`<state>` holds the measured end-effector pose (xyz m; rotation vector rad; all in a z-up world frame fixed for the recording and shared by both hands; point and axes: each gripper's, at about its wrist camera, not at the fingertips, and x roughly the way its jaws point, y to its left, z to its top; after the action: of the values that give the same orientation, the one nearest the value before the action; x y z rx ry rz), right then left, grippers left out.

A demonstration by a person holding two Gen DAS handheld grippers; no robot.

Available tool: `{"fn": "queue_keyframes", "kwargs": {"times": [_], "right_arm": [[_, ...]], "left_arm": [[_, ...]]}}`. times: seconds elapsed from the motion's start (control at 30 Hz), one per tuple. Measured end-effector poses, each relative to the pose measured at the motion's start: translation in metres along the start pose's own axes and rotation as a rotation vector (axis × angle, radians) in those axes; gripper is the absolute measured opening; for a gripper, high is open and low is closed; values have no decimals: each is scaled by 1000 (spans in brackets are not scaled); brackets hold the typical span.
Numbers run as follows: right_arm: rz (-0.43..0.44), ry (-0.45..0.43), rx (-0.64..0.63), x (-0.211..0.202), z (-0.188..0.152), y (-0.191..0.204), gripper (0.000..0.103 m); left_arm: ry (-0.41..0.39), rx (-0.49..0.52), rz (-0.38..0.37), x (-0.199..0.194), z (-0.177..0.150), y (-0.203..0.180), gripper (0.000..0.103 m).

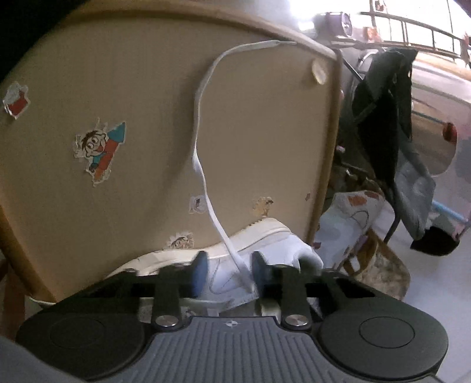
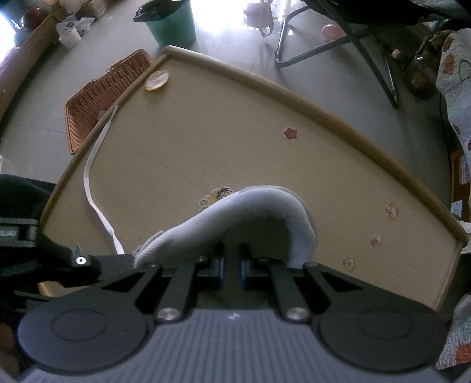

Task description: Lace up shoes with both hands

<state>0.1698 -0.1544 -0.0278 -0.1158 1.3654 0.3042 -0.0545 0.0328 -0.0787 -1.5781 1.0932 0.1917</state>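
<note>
Bench, tan with a raised wooden rim and cartoon stickers, carries a white shoe lying just ahead of the left claw, whose jaws stand spread around the white lace trailing across the surface. Right claw sits at the shoe's grey padded collar, jaws nearly pressed together; whether they pinch anything I cannot tell. A wicker basket and green bin stand on the floor beyond.
</note>
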Motion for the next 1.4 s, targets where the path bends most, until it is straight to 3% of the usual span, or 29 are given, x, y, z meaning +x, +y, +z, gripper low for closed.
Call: {"fn": "queue_keyframes", "kwargs": {"times": [0.17, 0.3, 1.07, 1.4], "right_arm": [[-2, 0, 0, 0, 0, 1, 10], [-5, -1, 2, -1, -1, 1, 10], [-16, 6, -2, -2, 0, 2, 10], [-15, 7, -5, -3, 0, 1, 9]], "left_arm": [[5, -28, -40, -5, -5, 7, 8], [-25, 40, -34, -14, -8, 3, 2], [-86, 434, 100, -8, 19, -55, 1], [-145, 498, 147, -9, 33, -67, 1]]}}
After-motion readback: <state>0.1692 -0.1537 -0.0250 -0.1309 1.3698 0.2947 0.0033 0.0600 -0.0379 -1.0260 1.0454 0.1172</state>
